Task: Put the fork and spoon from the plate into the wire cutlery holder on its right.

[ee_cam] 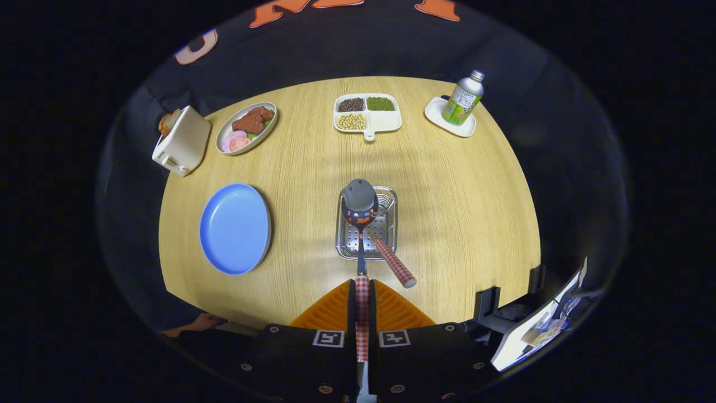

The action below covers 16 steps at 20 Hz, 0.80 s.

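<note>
Nearest to us, the gripper [362,305] has its two ribbed, wedge-shaped fingers [331,310] pressed together on the checked handle of the spoon [359,224], with no gap beyond the handle's own width. The spoon's long axis runs straight ahead along the fingers: slim metal neck, then the rounded, glossy bowl at the far end, hanging over the wire cutlery holder [386,224]. We cannot tell whether the bowl touches it.

The holder is a shiny metal rectangular basket with a perforated floor, standing on the pale wood-grain table [447,184] toward its near edge. The fork [394,263] already rests in it, its checked cylindrical handle slanting back toward us and to the right, out over the holder's near rim; its head lies hidden under the spoon bowl.

Left of the holder sits the round, smooth blue plate [235,228], bare.

Along the far edge, from the left corner: a boxy cream toaster [182,143] with bread in it, an oval dish of food [246,127], a white divided tray of beans [367,113], and a metal bottle [463,98] upright on a small white saucer [442,115].
</note>
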{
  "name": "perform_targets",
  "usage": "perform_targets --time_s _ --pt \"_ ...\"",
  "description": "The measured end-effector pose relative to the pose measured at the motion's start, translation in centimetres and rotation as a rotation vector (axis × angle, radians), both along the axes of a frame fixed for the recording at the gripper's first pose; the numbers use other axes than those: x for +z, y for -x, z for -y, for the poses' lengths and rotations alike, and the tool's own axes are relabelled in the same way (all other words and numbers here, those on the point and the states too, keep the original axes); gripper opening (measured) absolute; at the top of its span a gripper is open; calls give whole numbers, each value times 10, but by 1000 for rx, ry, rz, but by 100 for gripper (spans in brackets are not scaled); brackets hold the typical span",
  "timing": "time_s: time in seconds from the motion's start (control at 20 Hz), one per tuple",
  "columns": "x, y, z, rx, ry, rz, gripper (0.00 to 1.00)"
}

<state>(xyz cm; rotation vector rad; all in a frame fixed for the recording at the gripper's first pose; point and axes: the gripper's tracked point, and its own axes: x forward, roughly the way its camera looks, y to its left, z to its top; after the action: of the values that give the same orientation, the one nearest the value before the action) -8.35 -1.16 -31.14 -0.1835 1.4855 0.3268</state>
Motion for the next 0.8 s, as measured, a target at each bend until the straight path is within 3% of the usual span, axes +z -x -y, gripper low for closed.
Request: perform_targets --time_s 0.35,0.8 --pt "-13 0 -1 45 3 -186 9" --pt "-31 -2 -2 11 20 -375 10"
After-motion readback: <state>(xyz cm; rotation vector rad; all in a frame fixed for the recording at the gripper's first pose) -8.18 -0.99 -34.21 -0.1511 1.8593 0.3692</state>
